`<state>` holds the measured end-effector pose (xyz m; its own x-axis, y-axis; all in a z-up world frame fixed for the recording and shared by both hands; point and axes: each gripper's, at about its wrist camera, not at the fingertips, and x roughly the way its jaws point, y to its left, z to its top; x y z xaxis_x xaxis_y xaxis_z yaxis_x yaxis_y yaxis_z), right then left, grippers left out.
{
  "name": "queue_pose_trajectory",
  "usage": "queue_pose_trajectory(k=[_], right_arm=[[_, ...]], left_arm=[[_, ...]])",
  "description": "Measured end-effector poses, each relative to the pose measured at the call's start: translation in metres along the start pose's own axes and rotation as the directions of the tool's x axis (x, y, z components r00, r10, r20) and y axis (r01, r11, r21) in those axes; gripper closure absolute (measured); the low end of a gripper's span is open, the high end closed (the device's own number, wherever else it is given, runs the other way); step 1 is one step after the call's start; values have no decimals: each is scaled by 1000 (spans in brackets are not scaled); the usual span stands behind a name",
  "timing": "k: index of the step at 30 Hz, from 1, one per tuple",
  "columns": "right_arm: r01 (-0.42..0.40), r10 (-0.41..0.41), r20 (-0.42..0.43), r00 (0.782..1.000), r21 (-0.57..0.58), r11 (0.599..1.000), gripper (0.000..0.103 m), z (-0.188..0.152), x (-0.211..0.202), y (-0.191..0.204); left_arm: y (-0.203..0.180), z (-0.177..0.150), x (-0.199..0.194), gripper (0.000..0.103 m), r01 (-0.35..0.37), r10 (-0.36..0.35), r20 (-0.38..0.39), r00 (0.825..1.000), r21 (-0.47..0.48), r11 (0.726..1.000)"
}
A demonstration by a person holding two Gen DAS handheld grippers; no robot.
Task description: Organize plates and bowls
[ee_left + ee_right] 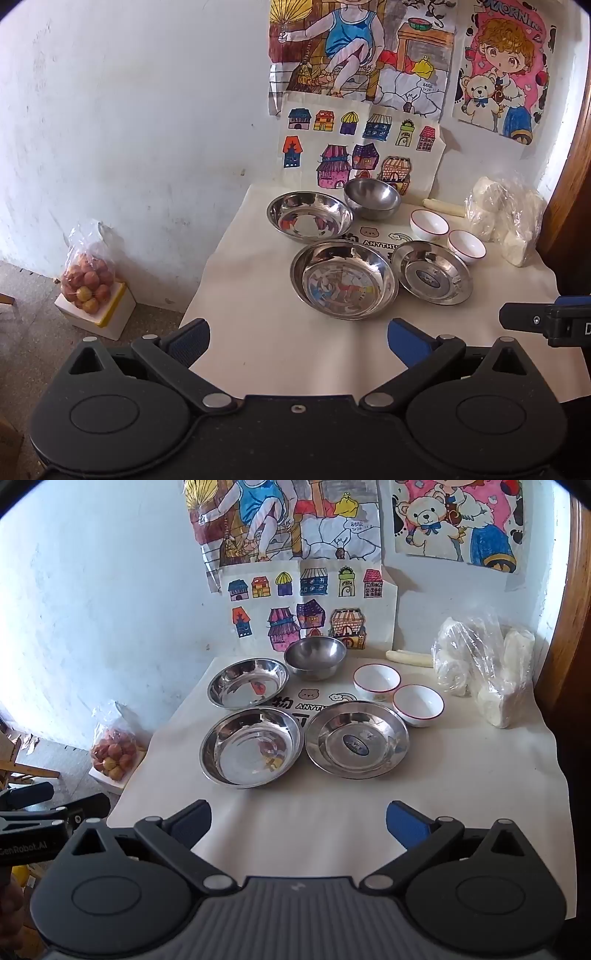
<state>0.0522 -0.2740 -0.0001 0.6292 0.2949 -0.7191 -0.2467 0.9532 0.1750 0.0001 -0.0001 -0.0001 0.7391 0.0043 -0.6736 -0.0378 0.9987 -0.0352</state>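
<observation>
Both claws, left claw (297, 334) and right claw (298, 818), are hanging spread wide and empty over the worktop's (332, 830) near edge; steel plates (252, 746) and bowls (376, 682) are sitting ahead, well apart.

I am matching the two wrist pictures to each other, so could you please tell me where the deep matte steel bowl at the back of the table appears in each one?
Left wrist view: the deep steel bowl sits right of centre, above the middle, before the house drawings.
Right wrist view: the bowl lies near centre, above the middle.
Shared landmark: the sheet of house drawings directly behind it.
</observation>
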Motion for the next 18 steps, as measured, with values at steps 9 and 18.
queue_pose_trajectory(k=[9,18], right_arm=[[-17,17,-13,1000,-5,1000,0,0,1,0],[-3,3,-1,1000,-5,1000,0,1,0,1]], left_arm=[[4,3,-3,1,-19,19,-8,1000,-9,1000],[4,-1,-2,1,-18,18,-2,1000,-9,1000]])
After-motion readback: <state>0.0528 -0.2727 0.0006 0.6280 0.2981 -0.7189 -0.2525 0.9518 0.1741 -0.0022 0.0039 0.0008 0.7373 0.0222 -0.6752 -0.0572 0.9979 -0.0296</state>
